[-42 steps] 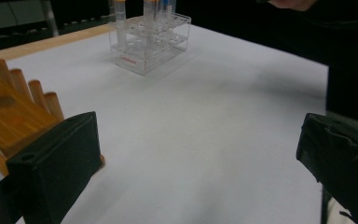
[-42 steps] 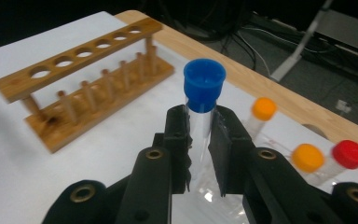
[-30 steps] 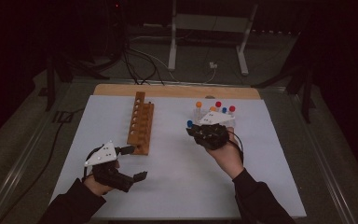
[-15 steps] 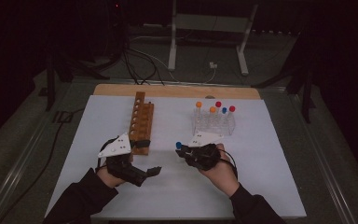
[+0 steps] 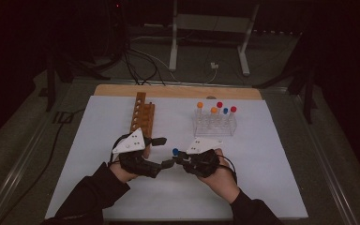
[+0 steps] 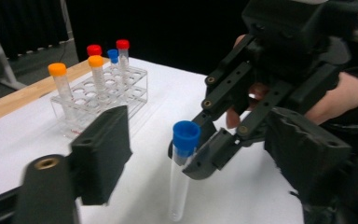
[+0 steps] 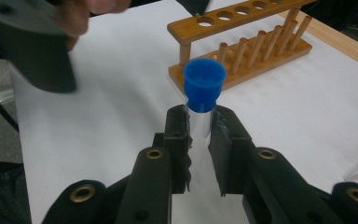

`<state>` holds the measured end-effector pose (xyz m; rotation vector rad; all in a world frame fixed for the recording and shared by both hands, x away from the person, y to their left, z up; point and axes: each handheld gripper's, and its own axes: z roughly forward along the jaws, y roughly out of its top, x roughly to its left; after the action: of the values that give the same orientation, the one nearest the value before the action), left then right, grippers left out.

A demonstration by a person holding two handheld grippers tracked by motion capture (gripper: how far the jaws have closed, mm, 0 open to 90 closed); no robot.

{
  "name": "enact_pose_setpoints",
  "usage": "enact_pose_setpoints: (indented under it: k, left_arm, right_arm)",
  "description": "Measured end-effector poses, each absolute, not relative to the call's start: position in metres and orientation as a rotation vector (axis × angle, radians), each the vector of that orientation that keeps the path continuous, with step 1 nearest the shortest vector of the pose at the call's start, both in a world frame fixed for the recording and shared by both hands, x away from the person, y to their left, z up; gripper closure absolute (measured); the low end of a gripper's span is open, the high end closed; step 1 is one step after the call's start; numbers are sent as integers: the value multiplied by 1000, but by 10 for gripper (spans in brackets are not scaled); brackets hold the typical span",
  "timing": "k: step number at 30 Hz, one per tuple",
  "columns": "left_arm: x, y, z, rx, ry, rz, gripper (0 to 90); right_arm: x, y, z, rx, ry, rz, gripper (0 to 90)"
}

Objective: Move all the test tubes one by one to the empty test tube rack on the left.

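Right gripper [image 7: 198, 126] clamps the clear blue-capped test tube [image 6: 182, 154] just below its cap, mid-bench toward your near edge | left gripper [image 6: 205, 154] closing around it, pads not yet touching | risk: an off-centre pinch knocks the tube askew.

We see: blue-capped tube [image 6: 182, 172], upright, clamped by the right gripper [image 6: 200, 156]; our left gripper [image 6: 205, 154], its jaws just closing, flanking it; clear rack [image 6: 100, 100] of capped tubes behind.
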<state>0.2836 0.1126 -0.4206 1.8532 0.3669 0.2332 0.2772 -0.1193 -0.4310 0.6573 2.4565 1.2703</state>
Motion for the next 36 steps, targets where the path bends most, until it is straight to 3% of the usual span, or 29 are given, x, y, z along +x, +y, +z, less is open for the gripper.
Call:
enact_pose_setpoints:
  k: [8, 19, 27, 36]
  left_arm:
    - [289, 106, -424, 1864, 360, 264, 468]
    - [291, 100, -430, 1904, 351, 300, 656]
    - [291, 98, -430, 1922, 333, 293, 754]
    - [291, 96, -428, 1916, 312, 299, 776]
  right_arm:
    - [275, -117, -430, 646, 2462, 1277, 768]
    - [275, -118, -429, 646, 2464, 1277, 768]
    - [276, -118, -430, 656, 2463, 1275, 768]
    - [277, -121, -429, 661, 2453, 1314, 760]
